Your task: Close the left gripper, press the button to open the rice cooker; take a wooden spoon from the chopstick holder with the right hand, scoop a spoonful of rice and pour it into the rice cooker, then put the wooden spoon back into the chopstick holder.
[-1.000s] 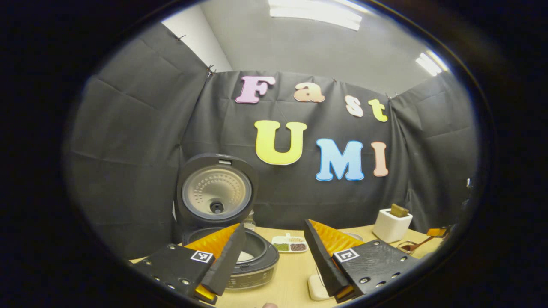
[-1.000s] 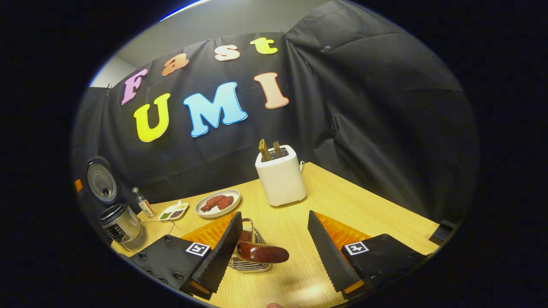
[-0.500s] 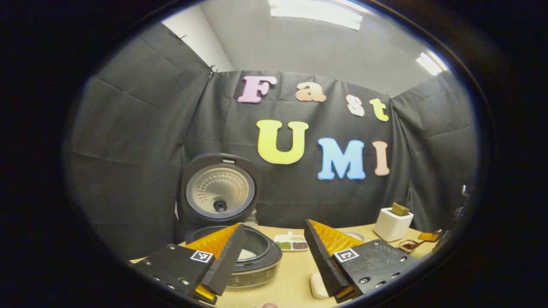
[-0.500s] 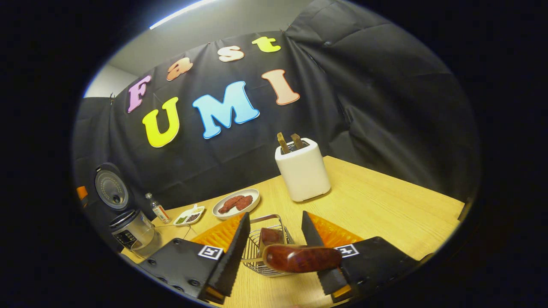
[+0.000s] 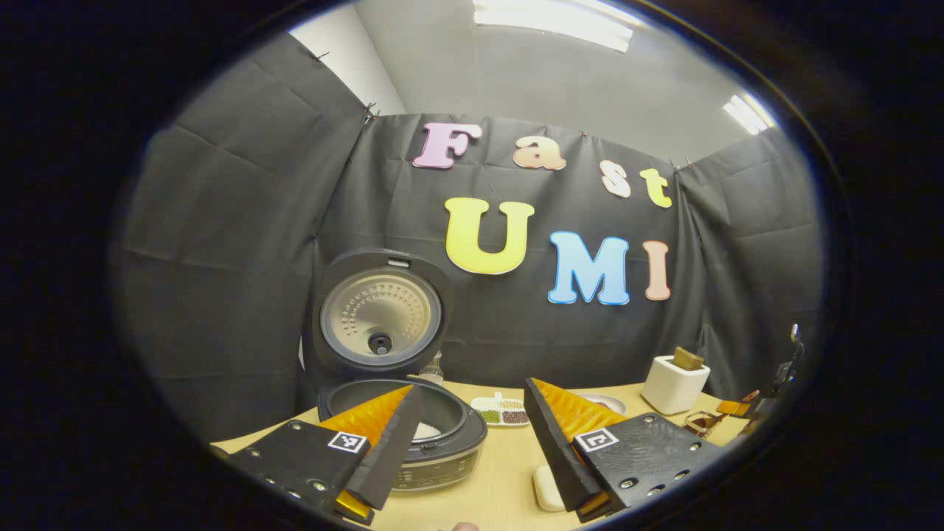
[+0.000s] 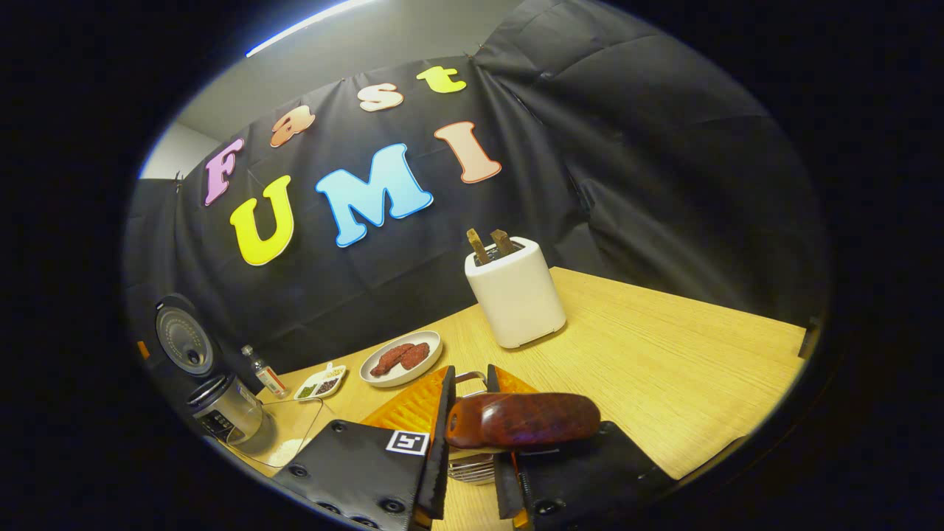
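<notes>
The rice cooker (image 5: pixel 442 442) stands with its lid (image 5: pixel 380 313) raised, white rice showing in the pot. My left gripper (image 5: pixel 472 387) hangs open just in front of it, holding nothing. In the right gripper view, a dark reddish wooden spoon (image 6: pixel 531 419) lies crosswise between the fingers of my right gripper (image 6: pixel 470 376), which is shut on its handle. The wire chopstick holder (image 6: pixel 472 466) sits just below and is mostly hidden. The rice cooker (image 6: pixel 225 417) is far off to the left in this view.
A white toaster (image 6: pixel 515 295) with two slices stands at the back. A plate of meat (image 6: pixel 400 358), a divided seasoning dish (image 6: pixel 319 383) and a small bottle (image 6: pixel 269 372) stand along the wall. A small white object (image 5: pixel 546 488) lies near my left gripper.
My right gripper has moved in over the chopstick holder and shut on the wooden spoon's handle. My left gripper has stayed open and tilted slightly up.
</notes>
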{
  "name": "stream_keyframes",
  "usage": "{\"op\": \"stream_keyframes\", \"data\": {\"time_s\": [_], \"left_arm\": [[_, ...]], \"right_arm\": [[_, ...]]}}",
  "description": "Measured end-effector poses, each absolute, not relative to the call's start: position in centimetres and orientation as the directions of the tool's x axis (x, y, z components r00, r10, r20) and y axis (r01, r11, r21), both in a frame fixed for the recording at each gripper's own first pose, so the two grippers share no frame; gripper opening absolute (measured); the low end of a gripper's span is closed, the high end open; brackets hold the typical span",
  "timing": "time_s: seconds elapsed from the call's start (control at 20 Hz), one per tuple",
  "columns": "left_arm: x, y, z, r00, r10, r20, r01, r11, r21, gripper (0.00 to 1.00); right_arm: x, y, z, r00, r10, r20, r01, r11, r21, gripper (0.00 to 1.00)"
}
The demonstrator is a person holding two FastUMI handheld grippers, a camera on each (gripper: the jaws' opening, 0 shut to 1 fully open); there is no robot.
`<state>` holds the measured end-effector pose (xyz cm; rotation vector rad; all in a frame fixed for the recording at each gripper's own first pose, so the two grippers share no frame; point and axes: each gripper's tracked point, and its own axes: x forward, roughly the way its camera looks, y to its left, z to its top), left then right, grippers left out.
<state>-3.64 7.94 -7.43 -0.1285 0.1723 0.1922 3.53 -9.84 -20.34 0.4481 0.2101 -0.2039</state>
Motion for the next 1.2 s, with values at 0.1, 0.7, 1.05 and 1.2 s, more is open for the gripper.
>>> {"op": "stream_keyframes", "data": {"time_s": [0.1, 0.7, 1.05, 1.2], "left_arm": [[-3.9, 8.1, -7.1, 0.968, 0.182, -0.171, -0.199, 0.975, -0.094, 0.86], [-4.9, 10.5, -7.9, 0.963, 0.209, -0.169, -0.235, 0.960, -0.151, 0.86], [-6.4, 13.1, -9.0, 0.957, 0.233, -0.173, -0.266, 0.942, -0.202, 0.86], [-7.0, 14.0, -9.3, 0.955, 0.241, -0.175, -0.276, 0.936, -0.217, 0.86]], "right_arm": [[3.8, -9.9, -19.3, 0.964, -0.150, -0.220, 0.234, 0.868, 0.437, 0.25], [6.5, -8.4, -8.5, 0.988, -0.153, -0.028, 0.154, 0.928, 0.338, 0.21], [8.7, -1.7, -3.9, 0.999, -0.034, 0.019, 0.028, 0.960, 0.280, 0.22], [9.8, 2.4, -3.7, 0.999, 0.052, 0.001, -0.051, 0.957, 0.285, 0.21]]}}
